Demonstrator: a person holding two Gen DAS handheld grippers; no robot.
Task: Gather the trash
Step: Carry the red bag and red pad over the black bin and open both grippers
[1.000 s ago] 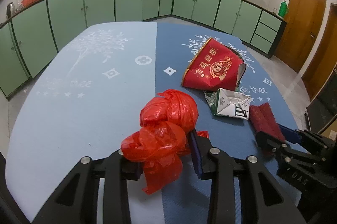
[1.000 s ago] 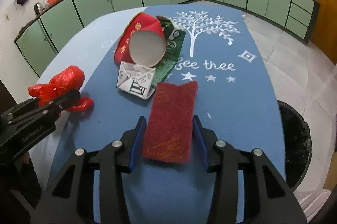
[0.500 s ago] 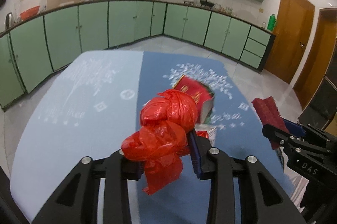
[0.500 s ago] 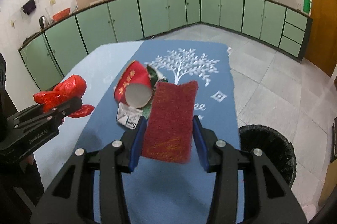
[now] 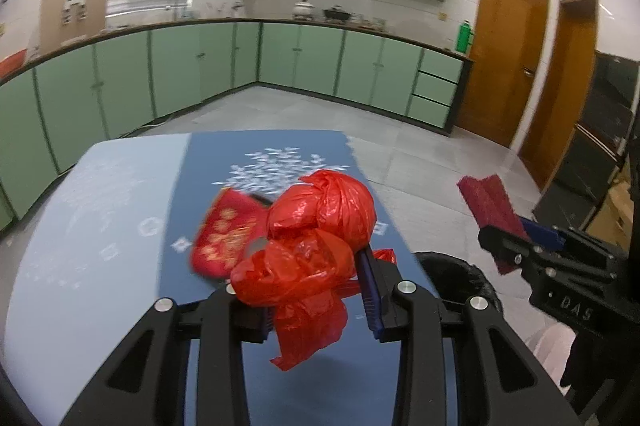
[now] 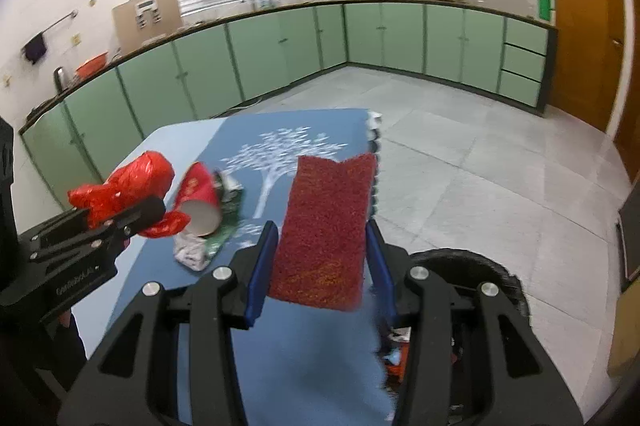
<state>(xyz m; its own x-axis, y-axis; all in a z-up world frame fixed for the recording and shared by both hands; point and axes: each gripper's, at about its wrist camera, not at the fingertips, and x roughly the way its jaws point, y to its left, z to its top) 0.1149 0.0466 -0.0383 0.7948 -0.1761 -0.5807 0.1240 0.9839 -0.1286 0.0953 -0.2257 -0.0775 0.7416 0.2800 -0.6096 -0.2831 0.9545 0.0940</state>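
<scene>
Left wrist view: left gripper clamped on red plastic bag, now lifted clear of blue table; right gripper clamped on red scouring pad, likewise raised, so both seemingly bound for black bin at 5 o'clock. Red paper cup and crumpled carton left at 10 o'clock, blurred; bin contents mostly hidden.

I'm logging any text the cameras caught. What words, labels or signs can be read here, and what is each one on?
"DAS": on the body of the right hand-held gripper, left wrist view.
Left hand-held gripper body: white lettering, too blurred to read.
Red paper cup: gold characters, blurred, unreadable.
Crumpled carton: print unreadable.
Blue tablecloth: only a white tree design visible, no words.
</scene>
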